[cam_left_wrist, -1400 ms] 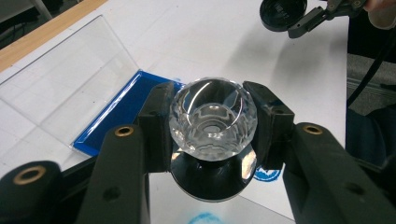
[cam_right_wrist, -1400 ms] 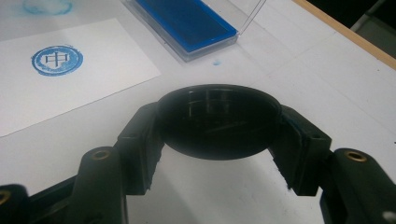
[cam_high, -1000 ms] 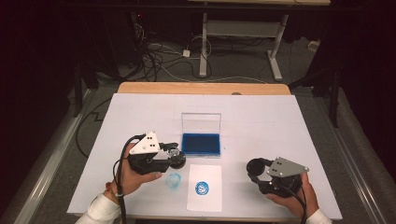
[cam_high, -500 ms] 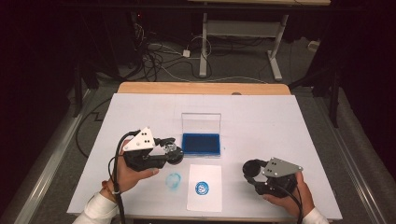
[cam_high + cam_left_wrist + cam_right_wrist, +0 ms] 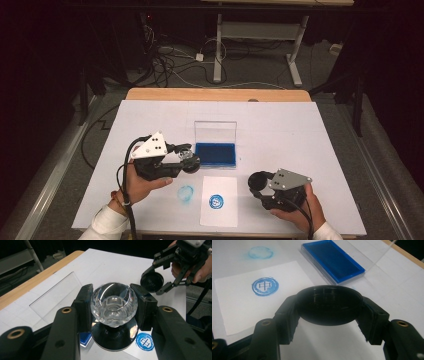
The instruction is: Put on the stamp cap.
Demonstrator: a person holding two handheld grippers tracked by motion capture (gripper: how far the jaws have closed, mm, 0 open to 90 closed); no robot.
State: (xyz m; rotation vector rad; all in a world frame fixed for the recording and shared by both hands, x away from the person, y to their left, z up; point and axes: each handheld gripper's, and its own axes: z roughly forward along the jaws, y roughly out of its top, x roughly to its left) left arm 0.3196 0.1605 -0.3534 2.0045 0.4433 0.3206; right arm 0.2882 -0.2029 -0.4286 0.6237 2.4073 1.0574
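My left tongs [image 5: 186,159] in the high view are closed on a clear-topped stamp [image 5: 188,157], held above the table [image 5: 300,130] just beside the near-left corner of the blue ink pad [image 5: 216,154]. The pad sits around the middle of the table, its clear lid [image 5: 215,132] standing up along its far side. My right tongs [image 5: 260,182] are gripping a round black cap [image 5: 259,181] nearer the front edge, well apart from the left pair. Between the two, close to the front edge, lies a white paper [image 5: 219,200] bearing a round blue stamp print [image 5: 216,202]; a paler blue smudge [image 5: 186,192] marks the table just to its left.

Through the left gripper view, I see my jaws pressed against both sides of the stamp's faceted clear knob [image 5: 113,304], with its black disc base [image 5: 114,336] below. The blue print [image 5: 144,342] lies under it to one side, and the right tongs [image 5: 153,281] hold the cap [image 5: 151,282] farther off.

Through the right gripper view, my jaws squeeze the black cap [image 5: 329,305] from either side, open face up. Beyond it are the paper [image 5: 242,305] with the print [image 5: 265,286], the smudge [image 5: 260,252] and the ink pad [image 5: 333,260].
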